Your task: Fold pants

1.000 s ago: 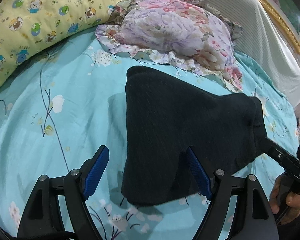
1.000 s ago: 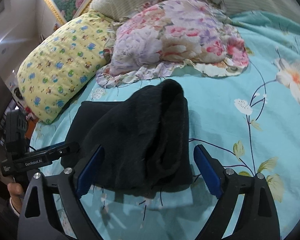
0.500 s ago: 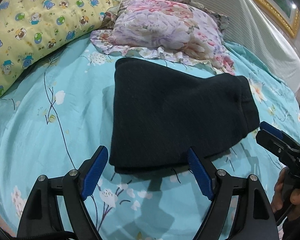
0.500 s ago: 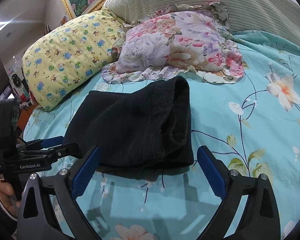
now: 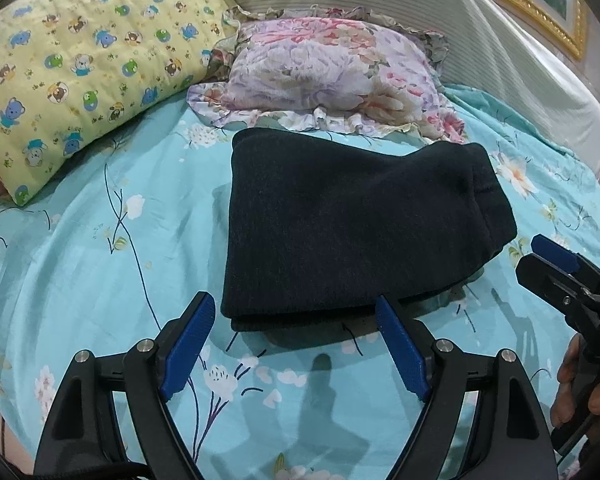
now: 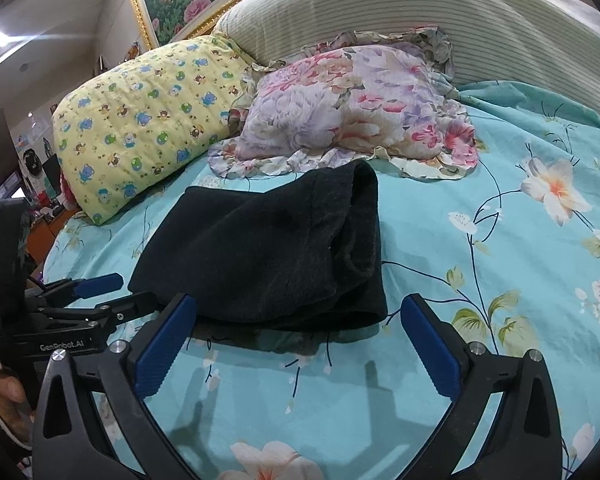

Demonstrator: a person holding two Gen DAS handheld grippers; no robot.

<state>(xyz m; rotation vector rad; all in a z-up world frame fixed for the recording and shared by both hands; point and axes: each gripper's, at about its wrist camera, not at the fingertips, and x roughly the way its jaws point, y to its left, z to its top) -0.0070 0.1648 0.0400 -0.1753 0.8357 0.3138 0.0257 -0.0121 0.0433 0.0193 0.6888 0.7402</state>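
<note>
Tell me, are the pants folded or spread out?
Folded. The pants lie as a compact stack on the bed, layered edges showing at the near side.

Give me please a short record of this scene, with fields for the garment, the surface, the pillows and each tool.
garment: dark pants, folded into a compact stack, lying flat
surface: turquoise floral bedsheet
pillows: yellow bear-print pillow and floral ruffled pillow, behind the pants
left tool: open, empty, near the pants' front edge
right tool: open, empty
</note>
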